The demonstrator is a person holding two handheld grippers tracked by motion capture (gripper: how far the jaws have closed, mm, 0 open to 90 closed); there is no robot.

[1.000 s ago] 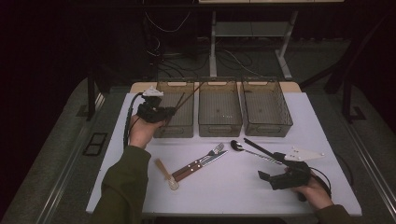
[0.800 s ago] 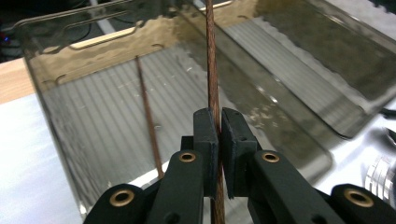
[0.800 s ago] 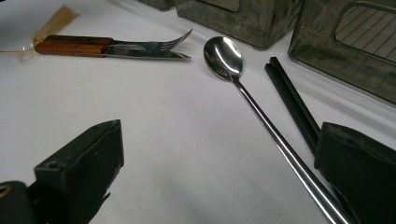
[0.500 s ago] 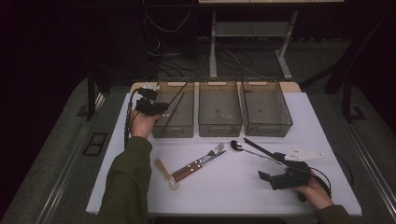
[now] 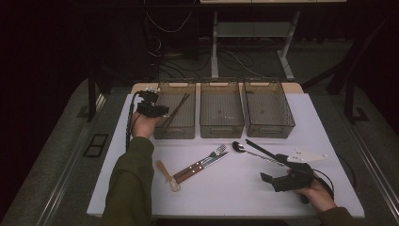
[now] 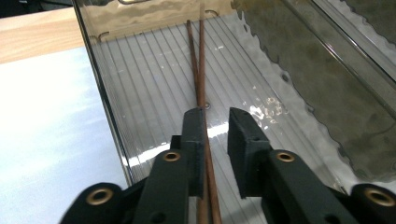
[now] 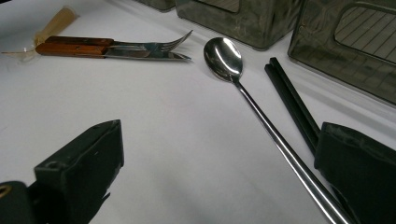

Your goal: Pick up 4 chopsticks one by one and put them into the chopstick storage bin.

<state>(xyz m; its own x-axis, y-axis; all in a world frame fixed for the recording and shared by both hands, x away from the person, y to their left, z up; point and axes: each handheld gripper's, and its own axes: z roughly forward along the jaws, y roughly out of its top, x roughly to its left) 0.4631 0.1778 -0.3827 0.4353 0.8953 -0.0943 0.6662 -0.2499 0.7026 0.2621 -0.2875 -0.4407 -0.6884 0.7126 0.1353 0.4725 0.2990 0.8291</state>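
Note:
A pair of brown wooden chopsticks (image 6: 198,70) lies along the floor of the left clear bin (image 5: 175,134), its far ends leaning on the back wall (image 5: 183,98). My left gripper (image 6: 217,116) reaches into that bin over its near left corner (image 5: 159,112). Its jaws have just been opening; the chopsticks run between them beside the left one, and a gap shows to the right one. My right gripper (image 5: 273,167) rests wide open at the table's front right (image 7: 219,128), with the steel spoon's handle (image 7: 280,144) passing by its right jaw.
On the white table (image 5: 226,193) lie a long steel spoon (image 5: 251,153), black chopsticks (image 5: 259,148), a wooden-handled fork and knife (image 5: 202,162) and a small wooden spoon (image 5: 167,174). Two more clear bins (image 5: 221,129) (image 5: 270,129) stand to the right of the left one.
My left hand has shifted a little toward the back along the left bin. The right hand has stayed where it was.

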